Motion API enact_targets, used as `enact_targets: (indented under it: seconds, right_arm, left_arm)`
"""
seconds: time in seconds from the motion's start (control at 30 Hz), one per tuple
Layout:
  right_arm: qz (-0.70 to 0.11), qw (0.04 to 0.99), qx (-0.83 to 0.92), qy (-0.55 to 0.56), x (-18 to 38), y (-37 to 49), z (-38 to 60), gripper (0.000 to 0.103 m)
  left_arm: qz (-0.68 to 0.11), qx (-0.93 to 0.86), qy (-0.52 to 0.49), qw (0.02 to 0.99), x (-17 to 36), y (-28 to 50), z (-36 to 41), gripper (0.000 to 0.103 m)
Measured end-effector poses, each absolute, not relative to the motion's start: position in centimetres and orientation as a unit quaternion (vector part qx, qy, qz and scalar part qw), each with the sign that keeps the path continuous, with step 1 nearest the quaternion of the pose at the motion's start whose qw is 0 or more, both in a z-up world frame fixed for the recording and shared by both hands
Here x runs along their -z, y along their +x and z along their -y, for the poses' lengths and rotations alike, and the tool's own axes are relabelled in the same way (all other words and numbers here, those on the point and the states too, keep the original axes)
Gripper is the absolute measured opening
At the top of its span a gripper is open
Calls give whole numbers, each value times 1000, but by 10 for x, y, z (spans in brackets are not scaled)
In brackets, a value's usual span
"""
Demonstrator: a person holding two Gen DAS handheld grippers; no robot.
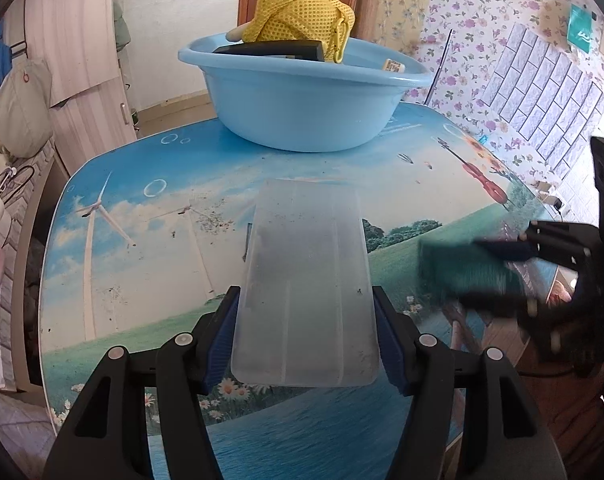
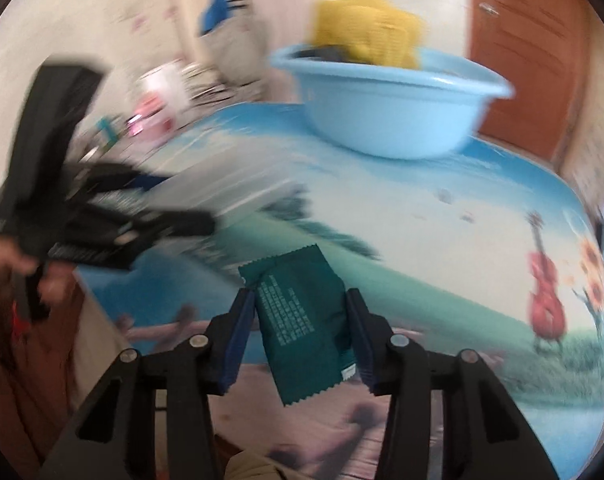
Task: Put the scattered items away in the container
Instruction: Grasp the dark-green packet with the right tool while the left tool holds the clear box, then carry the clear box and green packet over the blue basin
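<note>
Basin (image 1: 302,112) at table's (image 1: 142,240) far edge

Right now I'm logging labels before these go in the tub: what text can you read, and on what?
None is legible.
Dark green foil packet in the right gripper: block of white print, too small.
Small tan label inside the light blue plastic basin: too small.
Teal wall sign: white mark, unreadable.

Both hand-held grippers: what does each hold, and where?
Left hand-held gripper clamps the translucent plastic case by its near-end sides; right clamps the green packet mid-body.
</note>
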State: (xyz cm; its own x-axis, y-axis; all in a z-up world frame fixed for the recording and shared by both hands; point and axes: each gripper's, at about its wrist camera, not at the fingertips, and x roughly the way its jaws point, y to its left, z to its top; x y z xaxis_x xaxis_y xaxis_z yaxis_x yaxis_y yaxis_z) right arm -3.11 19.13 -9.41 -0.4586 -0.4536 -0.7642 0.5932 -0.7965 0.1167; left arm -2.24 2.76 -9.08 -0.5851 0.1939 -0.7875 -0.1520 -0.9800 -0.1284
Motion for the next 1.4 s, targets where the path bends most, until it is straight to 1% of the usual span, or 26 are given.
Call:
enact_targets:
  seconds: [0.17,0.3,0.43,0.57,0.67,0.83,0.9,1.0,1.07,1.13,1.23,1.3,1.33,1.37,1.4]
  right_arm:
    - [-40,228,881,414,87,-44,-224,45]
    - [-27,195,887,418,83,-54,-236,45]
    - [-26,191,883,428,90,-58,-232,45]
    - [-30,191,882,430,92,-52,-235,45]
    - [-32,190,881,431,92,-55,-232,45]
    - [-38,186,882,431,94,-56,-228,47]
    - [-43,185,882,431,94,-56,-226,48]
    - [-53,190,882,428,94,-55,-222,53]
    - [-59,195,882,426,95,-54,-221,58]
    - [-64,197,881,425,96,-54,-219,60]
    - [-66,194,883,422,96,-54,-219,60]
    - [-62,193,884,421,96,-53,-219,60]
    - [-59,193,884,421,95,-53,-220,58]
    - [-57,194,884,420,95,-53,-221,49]
    - [-56,195,884,421,94,-52,-221,46]
  left_arm:
    - [19,-889,-444,108,91,-21,-38,62]
    - [17,-890,-442,109,91,-21,-44,62]
    - [17,-891,-441,107,93,-22,-46,62]
    - [-7,-894,-437,100,95,-24,-53,62]
    - [-10,-895,-434,99,96,-25,-54,62]
    - [-20,-897,-431,95,96,-29,-56,62]
    - [-24,-898,-428,96,97,-30,-57,64]
    - [-24,-899,-426,97,97,-31,-56,65]
    - [-22,-899,-427,96,97,-32,-55,66]
    - [-22,-899,-427,97,97,-32,-56,66]
    - [-24,-899,-427,97,97,-32,-56,66]
    - [-24,-899,-427,96,97,-32,-57,66]
    - [-23,-899,-427,96,97,-32,-56,66]
    - [-22,-899,-427,96,96,-31,-56,61]
    - [-23,-898,-428,96,96,-31,-56,61]
